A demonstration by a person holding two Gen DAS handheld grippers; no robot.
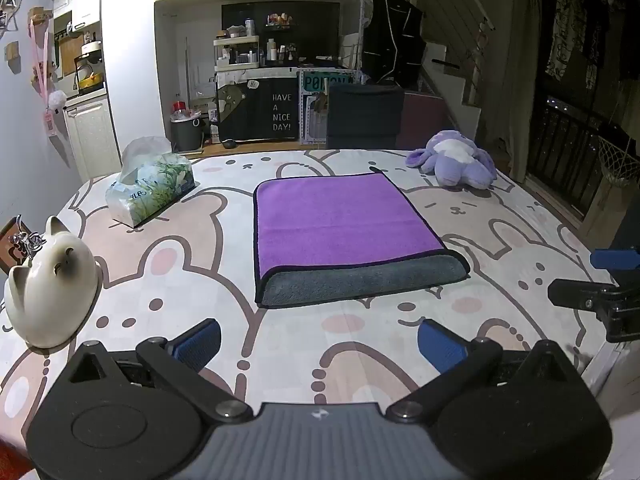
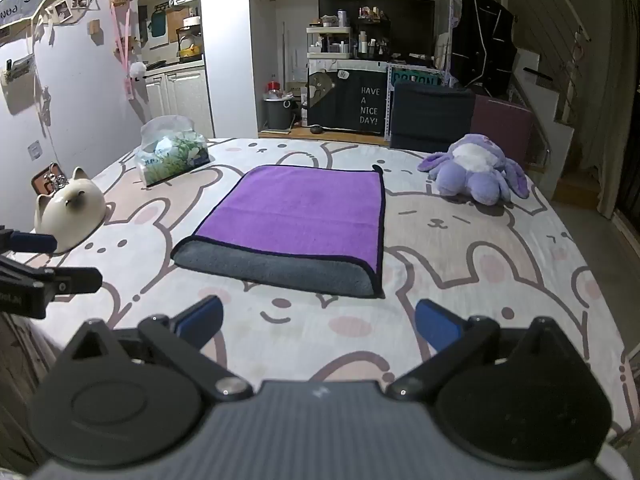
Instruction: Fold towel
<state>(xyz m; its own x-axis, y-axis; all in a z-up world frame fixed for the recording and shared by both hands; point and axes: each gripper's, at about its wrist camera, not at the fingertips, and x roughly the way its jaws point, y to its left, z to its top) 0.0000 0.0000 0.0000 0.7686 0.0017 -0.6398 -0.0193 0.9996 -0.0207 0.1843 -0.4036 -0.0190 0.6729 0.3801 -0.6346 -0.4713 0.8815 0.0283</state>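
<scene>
Folded towel (image 1: 344,220) flat, grey strip toward the cameras

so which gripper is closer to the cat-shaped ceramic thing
Left. The ceramic cat sits just off the left gripper, on its left side. The right gripper is farther off on the far side of the left one.

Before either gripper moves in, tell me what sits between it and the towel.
Nothing visible does. Bare bunny-print cover lies between the open left gripper and the towel, and likewise ahead of the open right gripper. The cat figurine, tissue pack and plush toy sit off to the sides.
</scene>
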